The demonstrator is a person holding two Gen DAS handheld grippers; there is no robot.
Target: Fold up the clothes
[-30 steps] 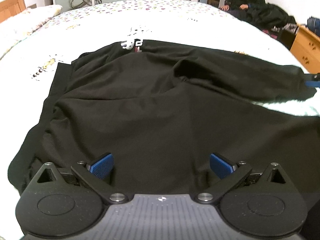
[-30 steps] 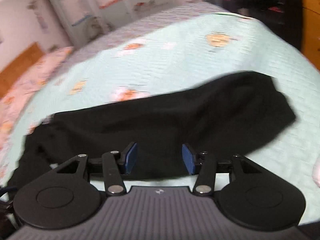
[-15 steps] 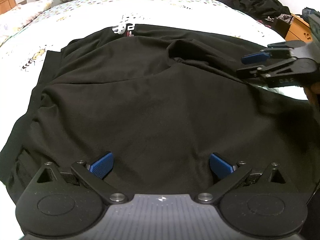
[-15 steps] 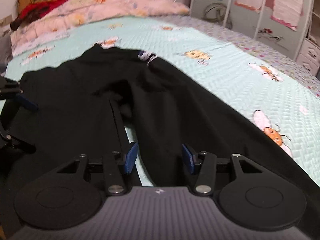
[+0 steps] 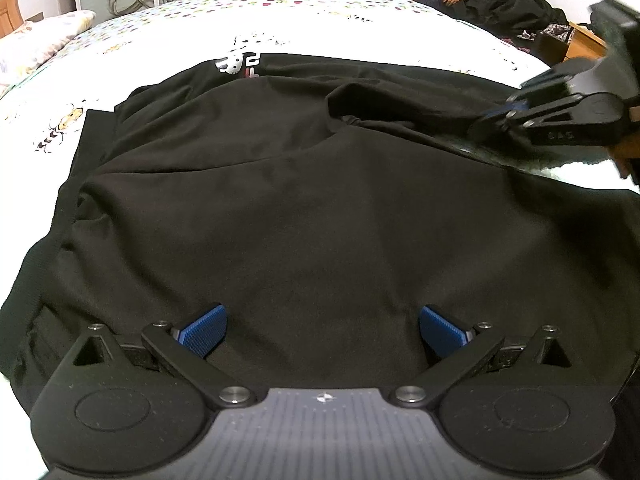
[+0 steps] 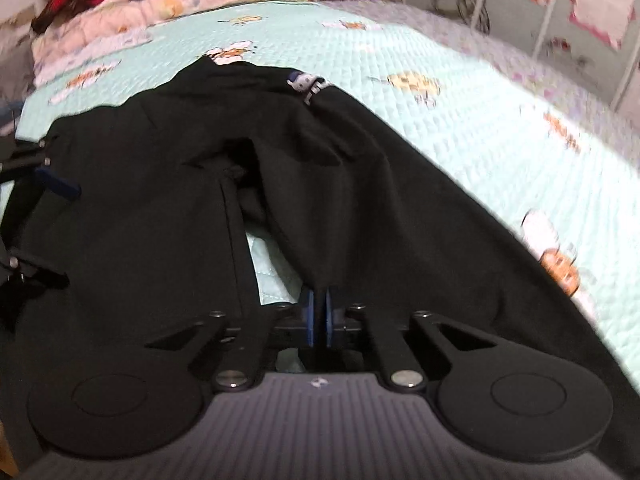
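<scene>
While the black garment [image 5: 320, 200] lies spread across the bed [image 5: 304, 12], rumpled, one long part runs out toward the bed's far edge, with a strip of quilt showing between it and the body. A white print [image 5: 232, 65] sits at the end nearest the bed's middle.

Right gripper [image 6: 319, 312]: fingers pressed nearly together, pinching black cloth at the inner edge of that long part, just where the quilt strip ends. Seen from the left wrist view it is motion-blurred, so how much cloth is caught is hard to say, probably only a thin fold.

Left gripper [image 5: 322, 330]: fingers spread wide, hovering low over the body of the garment near its near hem, holding nothing. Whether the tips touch the cloth I cannot tell.

Step in hand, as I judge it: the right side has a hold on the long part to carry it over the body. To do it well: keep the pinch tight, lift just clear of the bed so the cloth does not drag and bunch, bring the part straight across so its edge lines up with the body's edge, lay it flat. The left gripper could press down on the body so it does not slide along. Watch the ruck in the middle [image 5: 348, 114]; smooth it or the fold will sit lumpy.
</scene>
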